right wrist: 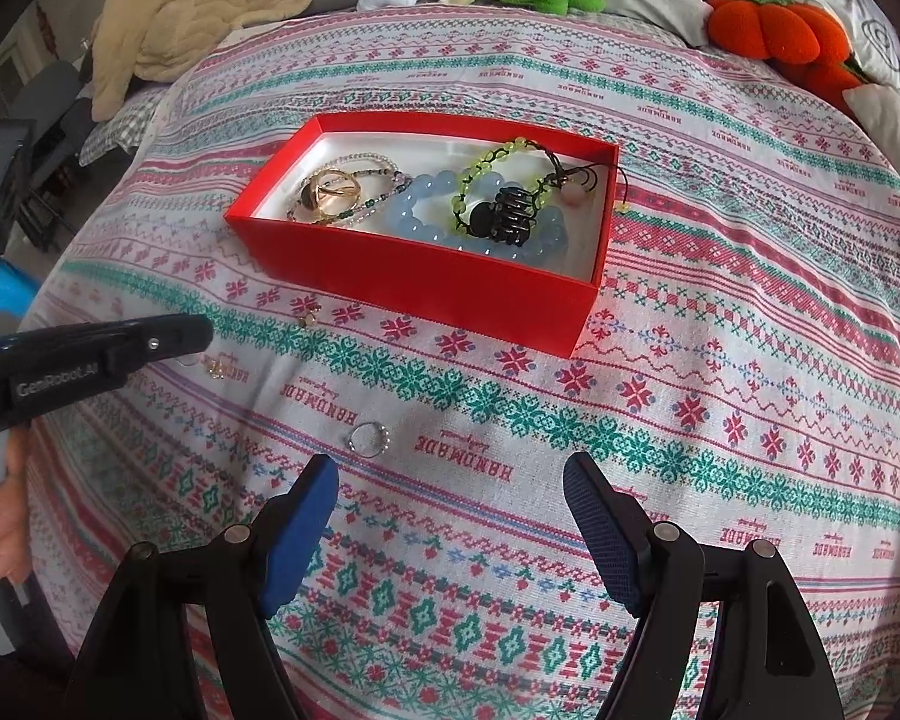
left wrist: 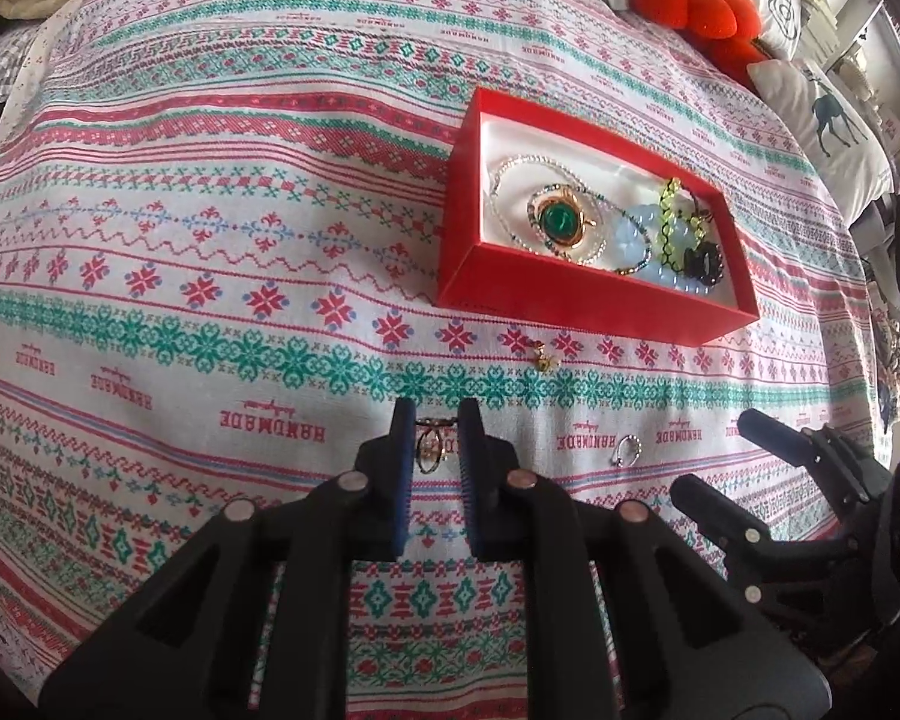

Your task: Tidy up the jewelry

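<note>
- While the left hand-held gripper (left wrist: 437, 420) is closed on a gold ring (left wrist: 431, 450) at the bedspread (left wrist: 210, 240), the red box (left wrist: 576, 300) is seen ahead and rightward.
- A silver ring (right wrist: 367, 439) is left just ahead of the open, empty right hand-held gripper (right wrist: 450, 480), the nearer one.

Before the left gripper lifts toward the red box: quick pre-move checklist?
1. Left gripper closed on the thin gold wire ring: ok, ring sits between the pads.
2. Ring clear of the patterned cloth: cannot tell.
3. Open red cardboard box upright, top unobstructed: ok.
4. Right gripper open, holding nothing: ok.
5. Silver beaded ring out on the cloth: not ok.
6. Small gold charm outside the box: not ok.
</note>
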A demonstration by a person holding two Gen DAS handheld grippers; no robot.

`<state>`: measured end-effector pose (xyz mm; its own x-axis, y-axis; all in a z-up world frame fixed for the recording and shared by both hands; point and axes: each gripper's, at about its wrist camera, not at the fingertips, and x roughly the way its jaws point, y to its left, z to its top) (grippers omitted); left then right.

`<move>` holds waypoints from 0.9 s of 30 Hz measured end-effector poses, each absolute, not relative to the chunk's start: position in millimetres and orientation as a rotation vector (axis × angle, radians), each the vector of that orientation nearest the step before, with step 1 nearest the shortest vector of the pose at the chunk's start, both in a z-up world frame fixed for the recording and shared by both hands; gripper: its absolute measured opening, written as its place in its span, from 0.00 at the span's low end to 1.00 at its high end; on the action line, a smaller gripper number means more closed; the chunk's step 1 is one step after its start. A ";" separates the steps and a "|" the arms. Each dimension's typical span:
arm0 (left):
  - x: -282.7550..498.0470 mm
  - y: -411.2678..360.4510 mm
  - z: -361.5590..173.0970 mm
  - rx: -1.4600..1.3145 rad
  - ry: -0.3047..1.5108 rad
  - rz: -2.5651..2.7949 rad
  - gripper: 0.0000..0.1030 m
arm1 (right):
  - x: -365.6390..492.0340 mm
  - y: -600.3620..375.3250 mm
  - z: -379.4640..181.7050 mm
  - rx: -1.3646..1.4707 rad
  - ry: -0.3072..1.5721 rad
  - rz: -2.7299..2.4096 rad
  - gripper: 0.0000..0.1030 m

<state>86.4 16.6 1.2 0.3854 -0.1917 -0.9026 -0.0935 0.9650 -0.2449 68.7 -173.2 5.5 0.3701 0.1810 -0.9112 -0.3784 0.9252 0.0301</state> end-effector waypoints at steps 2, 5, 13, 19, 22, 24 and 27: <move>82.3 19.7 4.3 -0.271 1.170 -0.065 0.15 | 71.1 -170.6 3.7 -0.185 1.150 0.363 0.76; 78.8 21.1 7.3 -0.264 1.165 -0.074 0.15 | 74.2 -165.7 0.1 -0.173 1.168 0.358 0.76; 70.6 27.2 2.0 -0.228 1.177 -0.076 0.15 | 84.0 -139.4 -18.2 -0.218 1.243 0.321 0.58; 66.1 36.9 -5.1 -0.219 1.196 -0.064 0.15 | 90.0 -119.2 -22.3 -0.254 1.243 0.311 0.44; 63.5 41.6 -8.0 -0.217 1.207 -0.061 0.15 | 94.2 -110.6 -23.8 -0.260 1.248 0.317 0.34; 62.8 42.6 -8.9 -0.213 1.212 -0.061 0.15 | 94.3 -106.2 -25.4 -0.266 1.255 0.322 0.30; 61.8 42.1 -10.0 -0.215 1.216 -0.060 0.15 | 95.3 -97.5 -25.5 -0.268 1.261 0.323 0.25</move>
<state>61.8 42.1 -10.0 0.3490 -0.1604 -0.9233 -0.0692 0.9782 -0.1960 95.3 -97.5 -25.5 0.2706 0.0906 -0.9584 -0.3814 0.9242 -0.0204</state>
